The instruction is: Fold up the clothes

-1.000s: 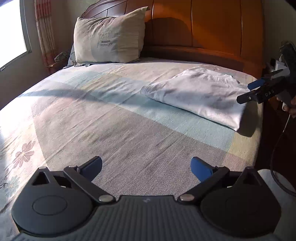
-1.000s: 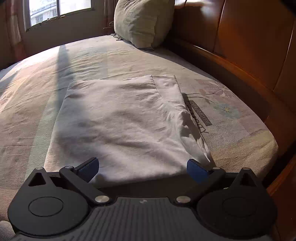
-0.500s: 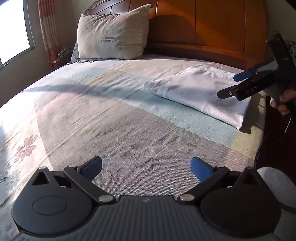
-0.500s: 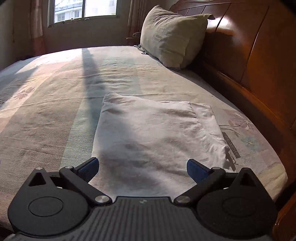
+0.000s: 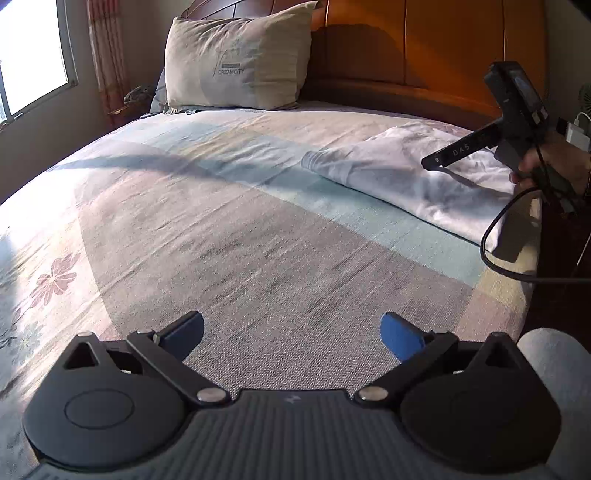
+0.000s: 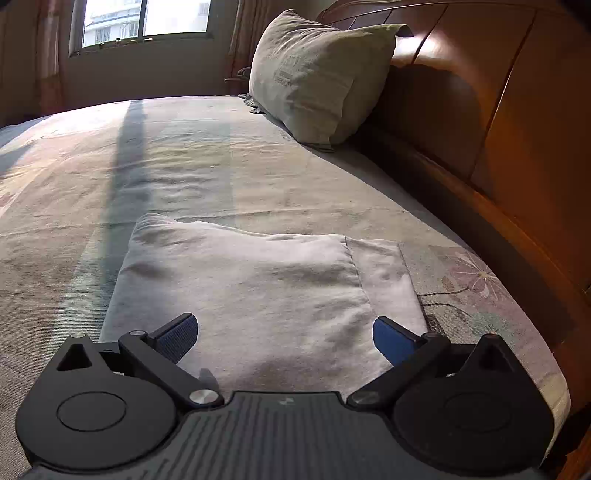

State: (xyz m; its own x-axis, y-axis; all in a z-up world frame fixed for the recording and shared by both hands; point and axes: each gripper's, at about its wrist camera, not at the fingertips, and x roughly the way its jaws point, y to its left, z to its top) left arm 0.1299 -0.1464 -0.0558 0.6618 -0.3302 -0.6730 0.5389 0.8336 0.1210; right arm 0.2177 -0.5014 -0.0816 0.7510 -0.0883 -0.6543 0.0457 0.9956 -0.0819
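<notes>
A white folded garment (image 5: 413,181) lies flat near the bed's right edge, close to the headboard; in the right wrist view this garment (image 6: 258,291) fills the near middle. My right gripper (image 6: 282,334) hovers open just above the garment's near end, with nothing between its blue pads. From the left wrist view the right gripper (image 5: 436,160) shows as a black tool held by a hand above the garment. My left gripper (image 5: 291,332) stands open over bare bedsheet, well apart from the garment.
A beige pillow (image 5: 236,66) leans against the orange wooden headboard (image 5: 424,48). A window (image 6: 144,18) is on the far side. A black cable (image 5: 495,240) hangs from the right gripper past the bed's edge. A grey sleeve (image 5: 554,373) shows at lower right.
My right gripper has risen and pulled back from the garment, tilting up so more of the bed shows. My left gripper has drifted slightly; both stayed open.
</notes>
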